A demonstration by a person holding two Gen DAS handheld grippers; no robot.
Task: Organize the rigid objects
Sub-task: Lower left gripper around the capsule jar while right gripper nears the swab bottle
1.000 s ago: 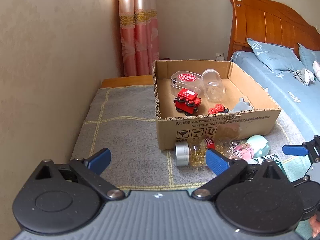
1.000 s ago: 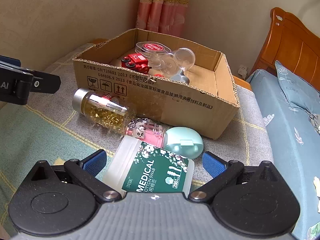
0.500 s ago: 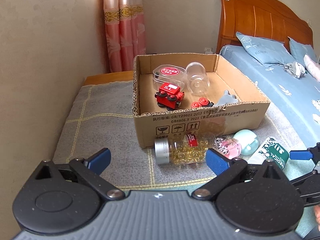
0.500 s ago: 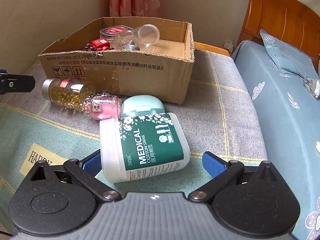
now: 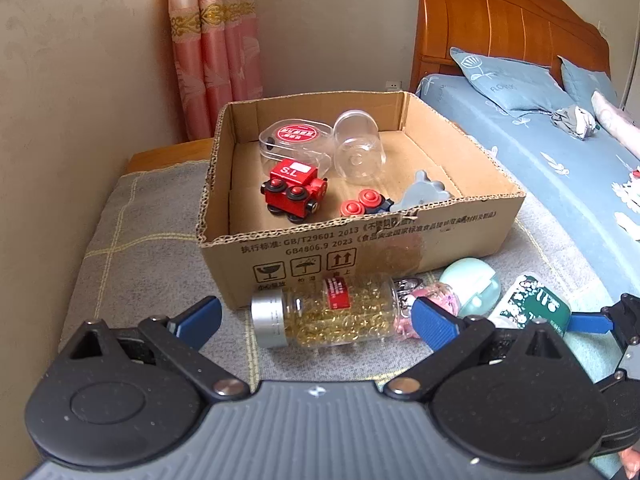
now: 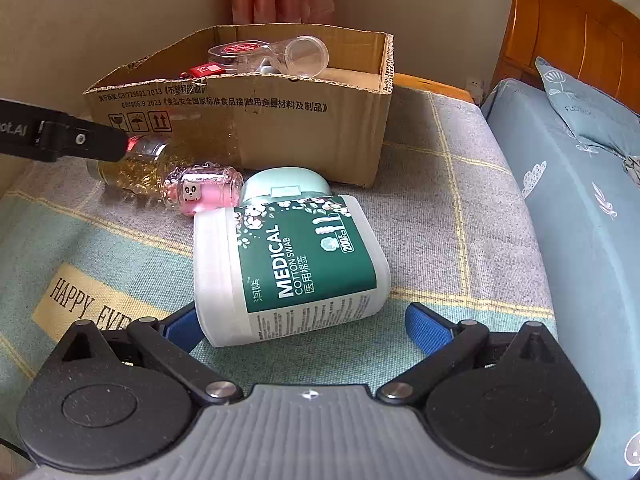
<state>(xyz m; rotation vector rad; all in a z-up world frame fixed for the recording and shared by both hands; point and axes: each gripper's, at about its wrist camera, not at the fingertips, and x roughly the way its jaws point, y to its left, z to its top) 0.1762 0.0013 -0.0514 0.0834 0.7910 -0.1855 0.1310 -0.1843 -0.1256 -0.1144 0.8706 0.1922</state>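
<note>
The cotton swab tub (image 6: pixel 290 266) lies on its side on the surface (image 6: pixel 440 200), just in front of the cardboard box (image 6: pixel 280 128), between my right claw (image 6: pixel 302 326)'s spread fingers. I worry its smooth round wall slips sideways, nudging the pink bottle (image 6: pixel 204 192) behind.

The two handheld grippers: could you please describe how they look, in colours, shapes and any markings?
Both look alike. The left gripper and right gripper each have a ribbed grey body, two black arms with round, disc-like bases and silver pivot screws, and blue fingertip pads. In the right wrist view, the left gripper's black side carries partly cut-off white lettering. No cables or sleeves show.
</note>
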